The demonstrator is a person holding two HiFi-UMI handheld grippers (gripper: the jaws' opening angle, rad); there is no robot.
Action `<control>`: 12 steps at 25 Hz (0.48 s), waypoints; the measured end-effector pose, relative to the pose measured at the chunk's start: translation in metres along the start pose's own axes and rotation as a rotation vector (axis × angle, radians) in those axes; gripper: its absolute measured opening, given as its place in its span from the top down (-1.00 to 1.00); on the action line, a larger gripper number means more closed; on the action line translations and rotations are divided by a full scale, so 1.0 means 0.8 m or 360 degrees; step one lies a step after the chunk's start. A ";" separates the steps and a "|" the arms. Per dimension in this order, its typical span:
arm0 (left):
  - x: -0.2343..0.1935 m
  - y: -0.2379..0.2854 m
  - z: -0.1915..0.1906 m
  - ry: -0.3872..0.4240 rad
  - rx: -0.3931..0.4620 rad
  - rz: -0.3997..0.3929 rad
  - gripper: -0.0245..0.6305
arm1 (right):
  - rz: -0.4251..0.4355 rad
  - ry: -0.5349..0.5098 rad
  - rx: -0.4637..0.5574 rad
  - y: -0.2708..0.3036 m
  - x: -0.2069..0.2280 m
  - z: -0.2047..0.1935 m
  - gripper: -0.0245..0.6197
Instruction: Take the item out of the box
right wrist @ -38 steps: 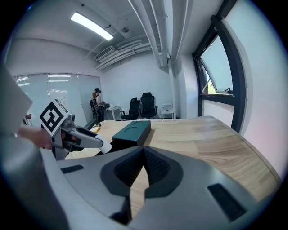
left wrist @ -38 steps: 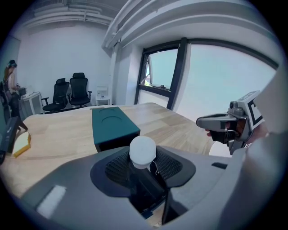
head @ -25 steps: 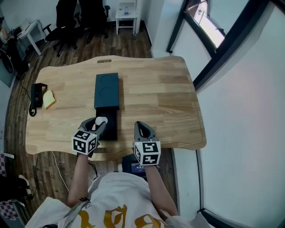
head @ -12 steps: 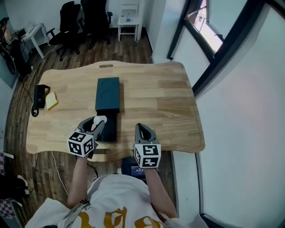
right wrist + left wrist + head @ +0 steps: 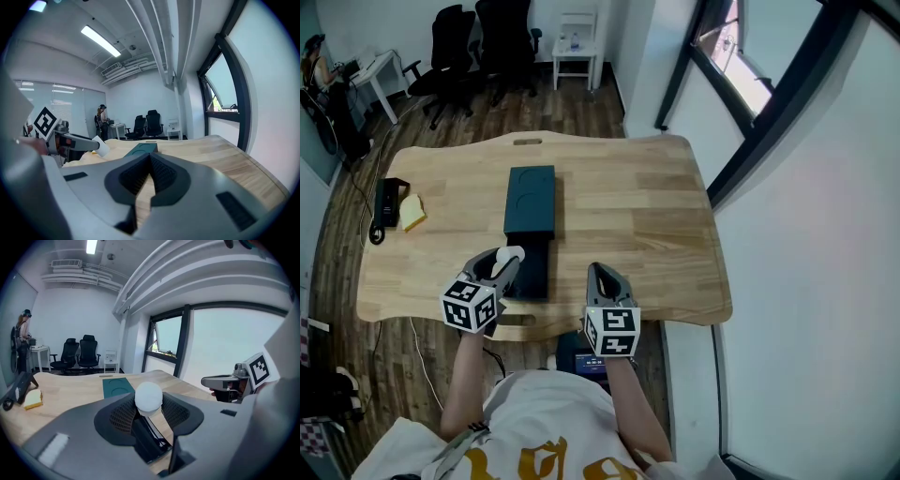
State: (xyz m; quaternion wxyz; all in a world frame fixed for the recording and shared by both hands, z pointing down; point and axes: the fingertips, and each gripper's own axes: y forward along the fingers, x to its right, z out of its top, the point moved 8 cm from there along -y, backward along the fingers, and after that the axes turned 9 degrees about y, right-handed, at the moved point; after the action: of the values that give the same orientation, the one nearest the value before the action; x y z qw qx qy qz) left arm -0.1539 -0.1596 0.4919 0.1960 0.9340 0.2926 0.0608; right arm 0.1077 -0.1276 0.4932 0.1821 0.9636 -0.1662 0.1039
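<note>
**White round item clamped in the left gripper, over the open tray**

Nearest, at the front edge of the wooden table [image 5: 675,281]: both grippers side by side, with a strip of bare wood between them. Left gripper [image 5: 506,262] clamped on the white item [image 5: 513,253], pads pressed against its two sides. Right gripper [image 5: 599,272] with jaws together and nothing in them, over bare wood just right of the box.

Plenty of free wood to the right, clear across to the table's right edge. Less room on the left, with only a narrow margin between the left gripper and the front-left corner.

Round, smooth and plain white on top, narrowing below where the pads meet it. Held over the near left part of the black tray [image 5: 532,272]; touching it or just above, cannot tell.

Farther along, lying flat: the dark teal sleeve [image 5: 530,199], two round outlines on its top, with the tray drawn out of its near end toward the person.

Well apart at the table's left edge: a yellow block [image 5: 412,212] just beside a black device [image 5: 384,201] with a cable hanging over the side. Nothing between the grippers and the box.

Beyond the far edge: black office chairs [image 5: 478,42], a small white side table [image 5: 575,42], a person [image 5: 317,58] in the far left corner, and a dark window frame [image 5: 769,84] along the right.
</note>
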 end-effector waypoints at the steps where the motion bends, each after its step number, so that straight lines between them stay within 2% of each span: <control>1: -0.001 0.000 -0.001 -0.0001 -0.0002 -0.0001 0.40 | 0.0002 0.0002 -0.0002 0.001 0.000 -0.001 0.90; 12: -0.019 0.004 -0.009 -0.0015 -0.0015 -0.0029 0.40 | 0.0006 -0.0006 -0.0034 0.020 -0.014 -0.005 0.90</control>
State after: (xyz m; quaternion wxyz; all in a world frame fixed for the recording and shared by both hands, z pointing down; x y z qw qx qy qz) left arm -0.1665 -0.1681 0.4999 0.2022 0.9307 0.2998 0.0561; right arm 0.0908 -0.1371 0.4987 0.1919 0.9614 -0.1695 0.1007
